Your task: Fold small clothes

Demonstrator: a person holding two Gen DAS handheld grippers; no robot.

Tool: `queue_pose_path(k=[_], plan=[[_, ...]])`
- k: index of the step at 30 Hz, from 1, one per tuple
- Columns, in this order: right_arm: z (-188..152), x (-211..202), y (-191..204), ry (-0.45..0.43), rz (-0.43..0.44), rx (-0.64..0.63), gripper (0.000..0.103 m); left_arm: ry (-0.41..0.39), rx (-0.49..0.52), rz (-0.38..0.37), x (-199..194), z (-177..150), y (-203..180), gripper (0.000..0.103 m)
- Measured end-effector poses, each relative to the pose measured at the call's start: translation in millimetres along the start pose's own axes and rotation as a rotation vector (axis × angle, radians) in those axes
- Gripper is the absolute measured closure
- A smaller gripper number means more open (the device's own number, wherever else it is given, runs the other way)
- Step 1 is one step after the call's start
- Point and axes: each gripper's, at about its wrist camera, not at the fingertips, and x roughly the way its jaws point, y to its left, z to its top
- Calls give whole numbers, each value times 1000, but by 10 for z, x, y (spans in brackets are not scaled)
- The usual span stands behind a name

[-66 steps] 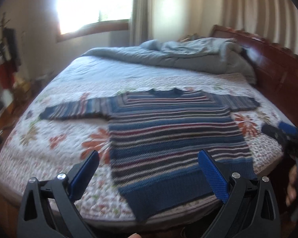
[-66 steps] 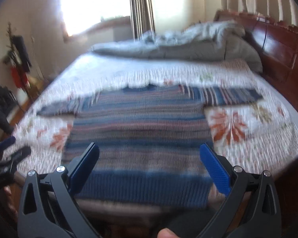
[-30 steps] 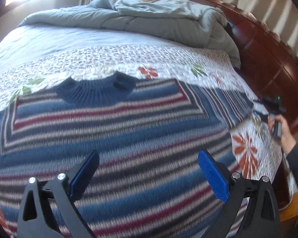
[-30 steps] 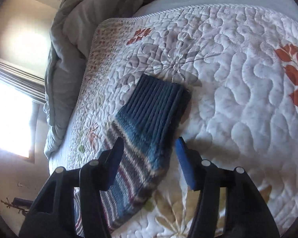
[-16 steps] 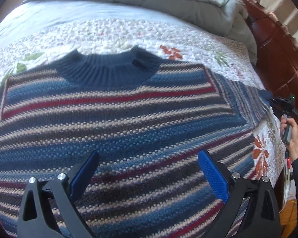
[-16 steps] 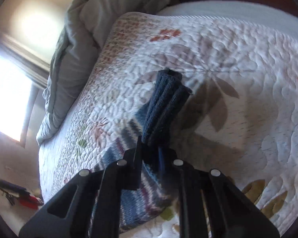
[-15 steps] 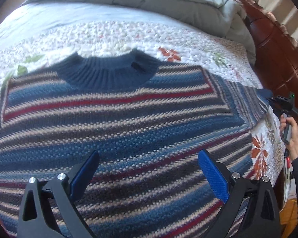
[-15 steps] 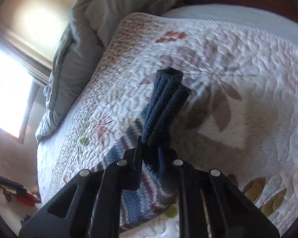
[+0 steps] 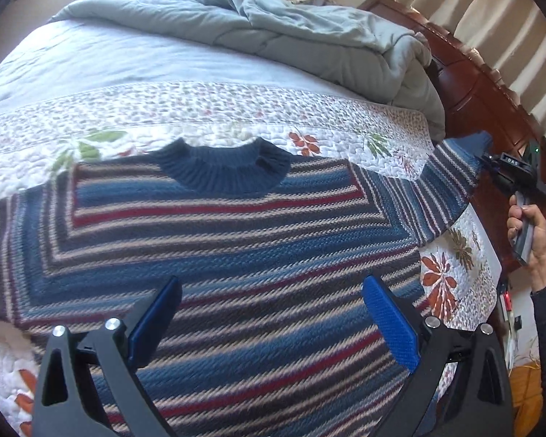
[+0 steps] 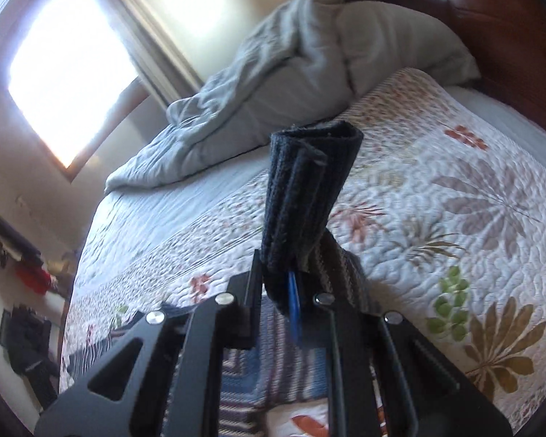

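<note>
Between the pads of the right gripper (image 10: 289, 280) the dark ribbed cuff (image 10: 309, 189) of the striped sweater (image 9: 236, 255) is pinched tight, its folded end sticking up past the fingertips and clear of the floral quilt (image 10: 455, 218). Seen from the left wrist, a hand (image 9: 527, 233) holds that gripper off the quilt's right edge, the sleeve (image 9: 447, 185) rising from the bed toward it. Nearer the foot edge, the left gripper (image 9: 273, 324) hangs over the sweater's chest with its blue pads spread wide and nothing between them. The sweater's body lies flat across the quilt, navy collar (image 9: 225, 167) pointing toward the rumpled grey duvet (image 9: 291, 29) heaped along the far side, by the wooden headboard (image 9: 491, 83).
</note>
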Motion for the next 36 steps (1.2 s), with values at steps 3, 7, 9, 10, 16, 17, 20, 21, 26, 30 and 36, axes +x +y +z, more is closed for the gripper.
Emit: queue_pose_path(k=[3,7,9,10,16,17,20,21,26,30,36], plan=[[-102,10,438,12,3,-82,92,-1,-19,-4,-157,-65,122,4],[-220,39,971,20,-10,-175,93,-23,-22,10,-354,-132,279,4],[-300,88,1236,30,-14,-220,93,-32,-33,7,-452,-159,365,4],[-343,118,1356,34,-22,-244,93,-39,-39,3,-502,-169,417,4],[-725,455,2067,52,-32,-352,93,-64,-68,-5,-654,-214,676,4],[-846,566,2211,64,-29,-370,93,-67,-73,-7,-664,-216,715,4],[-1159,810,2520,93,-28,-417,94,-85,-95,-18,-698,-228,842,4],[-1345,943,2651,110,-38,-450,94,-90,-110,-30,-698,-224,896,4],[-2072,1421,2969,192,-81,-576,94,-93,-172,-102,-630,-149,1079,4],[-2631,1704,3067,244,-136,-697,94,-83,-176,-156,-475,-22,1080,4],[-2713,1543,2922,288,3,-578,46,-62,-177,-251,-127,188,931,4]])
